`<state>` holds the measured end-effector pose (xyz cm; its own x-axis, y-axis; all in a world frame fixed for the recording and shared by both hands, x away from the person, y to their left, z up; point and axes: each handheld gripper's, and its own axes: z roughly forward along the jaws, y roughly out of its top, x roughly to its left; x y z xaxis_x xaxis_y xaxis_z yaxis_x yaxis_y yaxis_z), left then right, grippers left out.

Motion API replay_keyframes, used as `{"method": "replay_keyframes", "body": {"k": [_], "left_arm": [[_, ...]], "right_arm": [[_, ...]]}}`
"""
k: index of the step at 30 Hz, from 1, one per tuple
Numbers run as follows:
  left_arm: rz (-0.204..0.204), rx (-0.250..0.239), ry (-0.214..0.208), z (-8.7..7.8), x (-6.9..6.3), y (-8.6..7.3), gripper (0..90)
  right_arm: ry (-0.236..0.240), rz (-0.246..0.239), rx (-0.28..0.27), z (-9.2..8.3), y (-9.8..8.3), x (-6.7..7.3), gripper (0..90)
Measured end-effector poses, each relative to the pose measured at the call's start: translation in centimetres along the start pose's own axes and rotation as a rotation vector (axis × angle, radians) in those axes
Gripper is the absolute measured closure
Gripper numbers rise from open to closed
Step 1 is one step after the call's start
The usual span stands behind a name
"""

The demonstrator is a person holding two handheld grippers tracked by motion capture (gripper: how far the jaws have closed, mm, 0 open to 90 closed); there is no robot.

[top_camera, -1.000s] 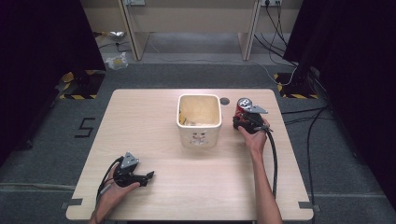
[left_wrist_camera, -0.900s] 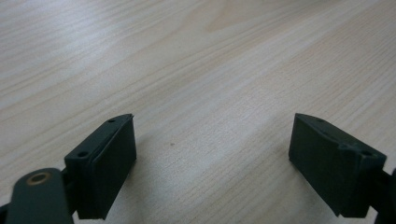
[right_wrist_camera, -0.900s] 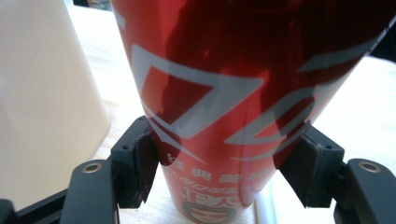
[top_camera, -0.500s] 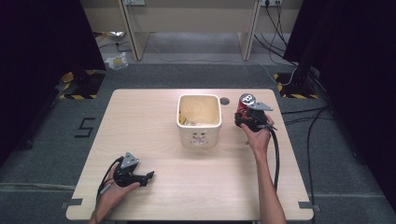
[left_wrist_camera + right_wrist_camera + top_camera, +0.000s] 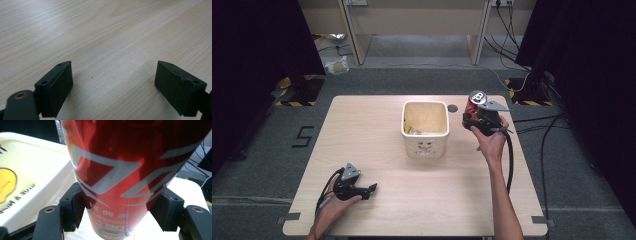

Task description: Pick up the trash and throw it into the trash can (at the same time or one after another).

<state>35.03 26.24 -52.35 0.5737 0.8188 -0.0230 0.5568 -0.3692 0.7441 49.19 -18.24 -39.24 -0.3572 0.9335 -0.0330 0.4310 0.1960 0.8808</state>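
Observation:
A red drink can with white lettering is held upright above the table's right side, just right of the cream bin. My right gripper is shut on the red can, both pads pressed on its lower half. The bin's wall with a yellow print stands close on the left in the right gripper view. My left gripper rests low at the table's front left, jaws wide open. Between its two pads lies bare wood.
The cream bin holds some scraps at its bottom. A small dark round hole sits in the light wooden table behind the bin. Cables and table legs lie on the grey floor beyond the far edge.
The right hand has lifted the red can higher and slightly toward the bin. The left gripper has stayed where it was.

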Motion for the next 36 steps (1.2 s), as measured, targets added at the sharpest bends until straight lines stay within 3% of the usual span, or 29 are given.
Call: {"method": "replay_keyframes", "body": {"k": [12, 19, 23, 36], "left_arm": [[0.001, 0.000, 0.000, 0.0, 0.0, 0.0, 14.1], [0.000, 0.000, 0.000, 0.0, 0.0, 0.0, 14.1], [0.003, 0.002, 0.000, 0.0, 0.0, 0.0, 14.1], [0.001, 0.000, 0.000, 0.0, 0.0, 0.0, 14.1]], "right_arm": [[0.034, -0.022, -0.019, -1.5, 2.9, 1.3, 33.9], [0.109, -0.026, -0.041, -2.0, 4.4, 2.8, 33.9], [0.128, -0.042, -0.058, -2.4, 5.4, 3.7, 33.9], [0.207, -0.095, -0.043, -1.6, 6.8, 6.8, 33.9]]}}
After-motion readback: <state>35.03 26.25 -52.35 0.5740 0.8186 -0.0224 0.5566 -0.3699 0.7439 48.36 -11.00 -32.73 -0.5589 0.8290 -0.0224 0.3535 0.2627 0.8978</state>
